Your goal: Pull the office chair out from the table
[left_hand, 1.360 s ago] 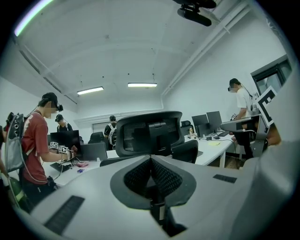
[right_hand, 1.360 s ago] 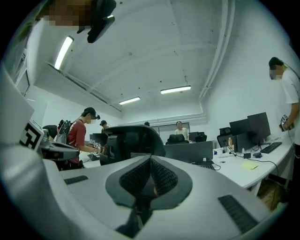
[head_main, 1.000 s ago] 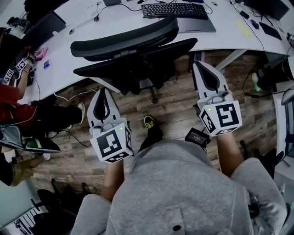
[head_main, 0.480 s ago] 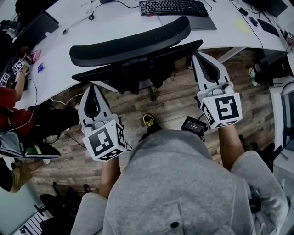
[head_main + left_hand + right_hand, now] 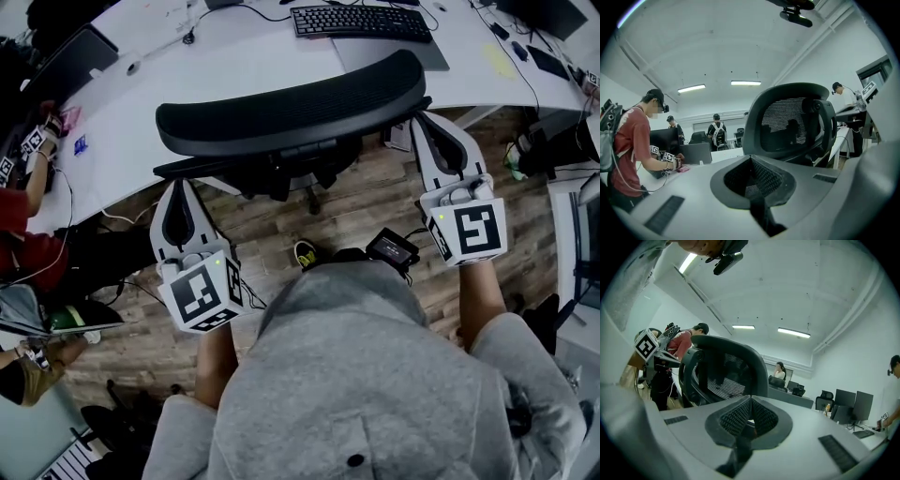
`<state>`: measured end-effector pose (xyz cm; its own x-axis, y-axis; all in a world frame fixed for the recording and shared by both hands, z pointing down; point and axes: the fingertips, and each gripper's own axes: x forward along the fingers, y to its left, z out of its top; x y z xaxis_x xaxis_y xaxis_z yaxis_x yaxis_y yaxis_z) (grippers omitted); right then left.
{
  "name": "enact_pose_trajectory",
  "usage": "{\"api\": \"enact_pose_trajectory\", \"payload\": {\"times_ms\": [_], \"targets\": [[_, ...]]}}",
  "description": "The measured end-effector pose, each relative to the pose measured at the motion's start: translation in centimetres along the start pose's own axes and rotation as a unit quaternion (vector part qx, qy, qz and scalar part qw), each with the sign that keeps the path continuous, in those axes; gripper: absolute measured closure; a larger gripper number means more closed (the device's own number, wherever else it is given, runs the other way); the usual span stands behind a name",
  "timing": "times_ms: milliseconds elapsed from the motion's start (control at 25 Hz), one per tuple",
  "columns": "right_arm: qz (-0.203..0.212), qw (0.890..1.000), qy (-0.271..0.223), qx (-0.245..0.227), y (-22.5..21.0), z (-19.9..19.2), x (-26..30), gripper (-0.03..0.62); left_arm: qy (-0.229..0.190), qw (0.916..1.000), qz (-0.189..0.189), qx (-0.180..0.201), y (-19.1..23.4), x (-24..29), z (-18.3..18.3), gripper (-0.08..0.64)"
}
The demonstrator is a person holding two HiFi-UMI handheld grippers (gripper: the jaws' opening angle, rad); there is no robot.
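Note:
The black office chair [image 5: 291, 112] stands with its curved mesh back towards me, just off the white table [image 5: 234, 66]. My left gripper [image 5: 181, 186] is shut and empty, its tip by the lower left end of the chair back. My right gripper [image 5: 424, 117] is shut too, its tip against the right end of the back. In the left gripper view the chair back [image 5: 787, 124] rises right of the closed left gripper [image 5: 751, 159]. The right gripper view has the chair back [image 5: 724, 373] left of the closed right gripper [image 5: 750, 398]. Whether either tip touches the chair is unclear.
A keyboard [image 5: 361, 21] and a dark laptop [image 5: 70, 61] lie on the table. A person in red [image 5: 19, 225] works at the table's left end. My shoe [image 5: 304, 253] is on the wooden floor [image 5: 366, 202] behind the chair. More desks stand at the right.
The chair back has come away from the table towards me. My left gripper has drifted left and nearer; the right one shifted slightly right and rolled.

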<state>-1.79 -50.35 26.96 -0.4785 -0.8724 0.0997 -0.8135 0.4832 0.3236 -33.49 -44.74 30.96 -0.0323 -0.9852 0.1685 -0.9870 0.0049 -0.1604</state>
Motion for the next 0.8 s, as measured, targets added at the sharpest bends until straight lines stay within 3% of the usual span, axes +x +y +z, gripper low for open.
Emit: {"api": "enact_pose_trajectory", "payload": {"times_ms": [320,480,560,680,800], "targets": [[0.048,0.993,0.019,-0.106,-2.7,0.1,-0.4,0.563,-0.019,0.9989,-0.013,0.04,2.1,0.3,1.1,0.548],[0.062,0.981,0.041,-0.178,-6.1,0.5,0.5,0.563,-0.016,0.9946,-0.054,0.087,3.2,0.8,1.7,0.546],[0.088,0.976,0.071,-0.186,-7.1,0.1,1.0,0.563,0.001,0.9868,-0.088,0.136,3.2,1.1,1.5,0.522],[0.149,0.967,0.117,-0.171,-6.6,-1.2,1.4,0.555,0.036,0.9669,-0.139,0.211,3.1,1.9,0.4,0.343],[0.227,0.947,0.155,-0.166,-4.1,-3.2,1.3,0.409,0.074,0.9446,-0.189,0.258,2.6,2.6,-1.1,0.259]]}}
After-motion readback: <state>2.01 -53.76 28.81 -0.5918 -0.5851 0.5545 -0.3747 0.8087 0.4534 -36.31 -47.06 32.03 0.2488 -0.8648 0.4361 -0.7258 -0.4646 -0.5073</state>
